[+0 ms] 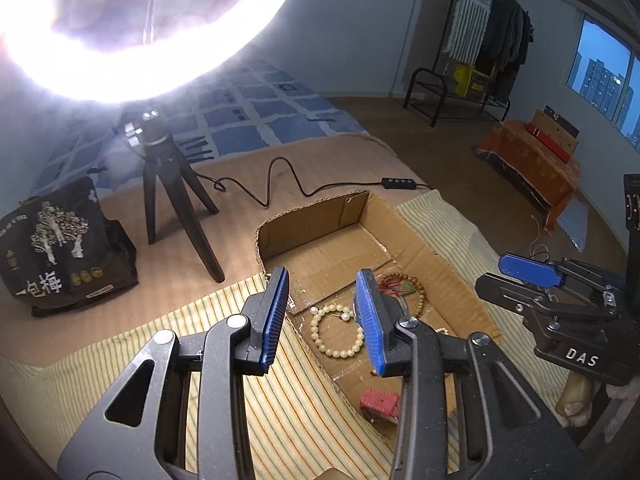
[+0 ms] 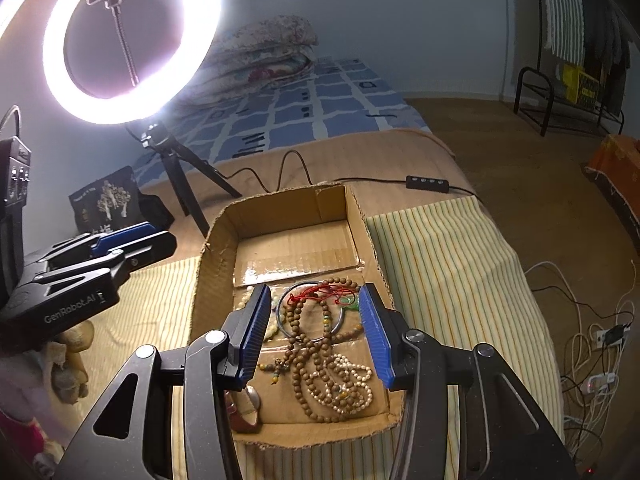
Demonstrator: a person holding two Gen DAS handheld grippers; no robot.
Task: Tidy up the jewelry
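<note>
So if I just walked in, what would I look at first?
Probably the glowing ring light, shining on its little black tripod behind the cardboard box. Next, the tangle of jewelry inside that box: a long brown bead necklace, a small white pearl strand and a cream bead bracelet. Both blue-padded grippers, left gripper and right gripper, hover open above it.

Cardboard box (image 2: 208, 264): brown. Bracelet (image 1: 334, 334): cream beads. Long bead strand (image 2: 304, 344): brown. Cloth (image 2: 440, 264): yellow-green stripes. Bedsheet (image 2: 320, 108): blue-white grid. Tool pads (image 2: 252, 332): blue.
</note>
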